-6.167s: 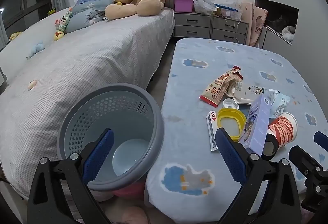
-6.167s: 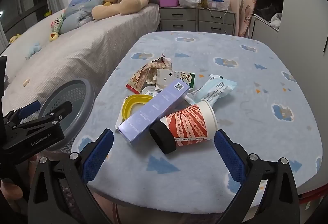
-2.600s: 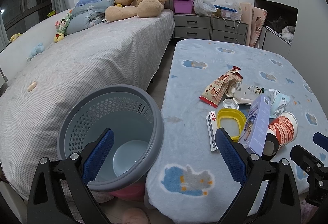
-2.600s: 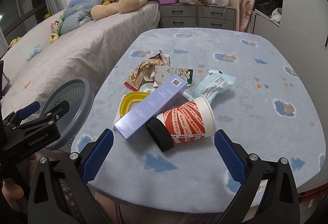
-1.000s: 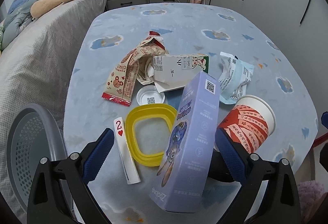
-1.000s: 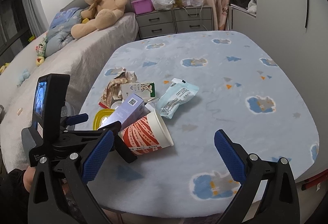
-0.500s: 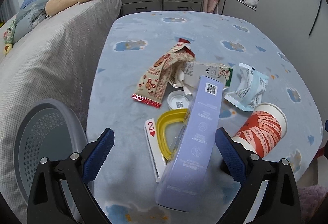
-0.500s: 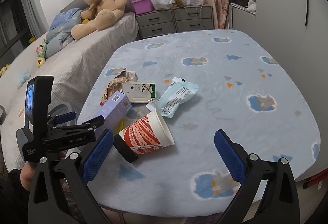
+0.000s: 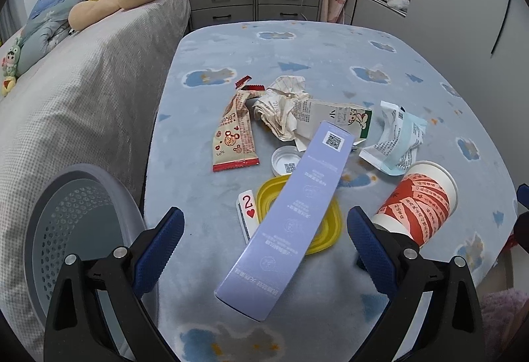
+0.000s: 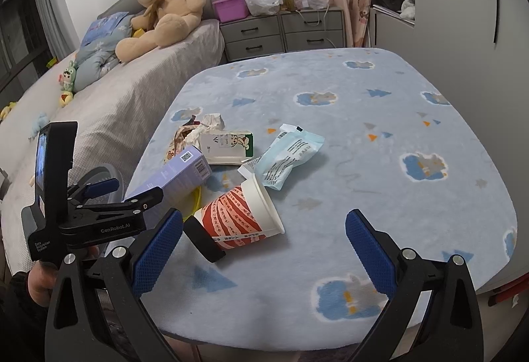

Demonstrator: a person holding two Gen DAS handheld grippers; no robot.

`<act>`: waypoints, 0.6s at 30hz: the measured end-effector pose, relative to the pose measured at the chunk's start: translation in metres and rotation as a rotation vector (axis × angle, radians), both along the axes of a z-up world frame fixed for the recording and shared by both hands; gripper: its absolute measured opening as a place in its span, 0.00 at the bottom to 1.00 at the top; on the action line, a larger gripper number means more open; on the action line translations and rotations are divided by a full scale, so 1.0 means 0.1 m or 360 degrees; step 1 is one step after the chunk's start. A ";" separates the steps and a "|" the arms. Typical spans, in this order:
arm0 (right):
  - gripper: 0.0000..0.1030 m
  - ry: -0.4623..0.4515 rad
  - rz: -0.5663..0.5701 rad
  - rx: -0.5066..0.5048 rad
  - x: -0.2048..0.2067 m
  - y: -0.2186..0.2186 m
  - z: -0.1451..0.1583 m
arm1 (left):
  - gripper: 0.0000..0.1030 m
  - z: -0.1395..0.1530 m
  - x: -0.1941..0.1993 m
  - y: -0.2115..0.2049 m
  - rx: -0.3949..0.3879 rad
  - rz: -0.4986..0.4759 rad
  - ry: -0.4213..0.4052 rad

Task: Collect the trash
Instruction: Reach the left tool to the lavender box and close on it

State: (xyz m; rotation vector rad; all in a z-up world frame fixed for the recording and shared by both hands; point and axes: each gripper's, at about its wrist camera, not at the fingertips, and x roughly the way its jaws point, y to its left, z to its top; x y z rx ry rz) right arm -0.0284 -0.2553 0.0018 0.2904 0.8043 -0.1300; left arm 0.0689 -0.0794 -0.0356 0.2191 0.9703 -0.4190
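Note:
A pile of trash lies on the blue cloud-print table [image 9: 297, 44]. A long purple box [image 9: 297, 213] leans across a yellow lid [image 9: 325, 231]. Beside it are a tipped red-and-white paper cup [image 9: 420, 206], a playing card [image 9: 248, 213], a snack wrapper [image 9: 234, 137], crumpled paper [image 9: 281, 110], a flattened carton [image 9: 334, 113], a pale blue packet [image 9: 396, 140] and a white cap [image 9: 286, 160]. My left gripper [image 9: 263, 219] is open, its fingers either side of the box's near end. My right gripper [image 10: 263, 226] is open, just short of the cup [image 10: 241, 216].
A grey perforated basket [image 9: 76, 229] stands on the floor at the table's left edge, against the grey bed [image 9: 82, 90]. A teddy bear [image 10: 165, 4] sits on the bed, and drawers [image 10: 281, 27] stand behind. A hand [image 10: 39, 282] holds the left gripper [image 10: 127, 193].
My left gripper swung from above the basket to the trash pile and now frames the purple box's near end. My right gripper shifted right, so the cup sits left of its centre.

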 end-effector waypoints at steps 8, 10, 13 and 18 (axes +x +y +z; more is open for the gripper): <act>0.94 0.0019 0.0015 -0.0011 0.04 0.07 -0.02 | 0.91 -0.20 0.13 -0.13 0.0106 -0.0030 0.0016; 0.94 0.0023 0.0016 -0.0015 0.04 0.07 -0.03 | 0.85 -0.20 0.14 -0.13 0.0100 -0.0031 -0.0003; 0.94 0.0037 0.0013 -0.0015 0.05 0.05 -0.06 | 0.61 -0.21 0.15 -0.16 0.0084 -0.0064 0.0014; 0.94 0.0077 0.0003 0.0004 0.09 0.03 -0.13 | 0.33 -0.23 0.12 -0.21 0.0086 -0.0098 0.0031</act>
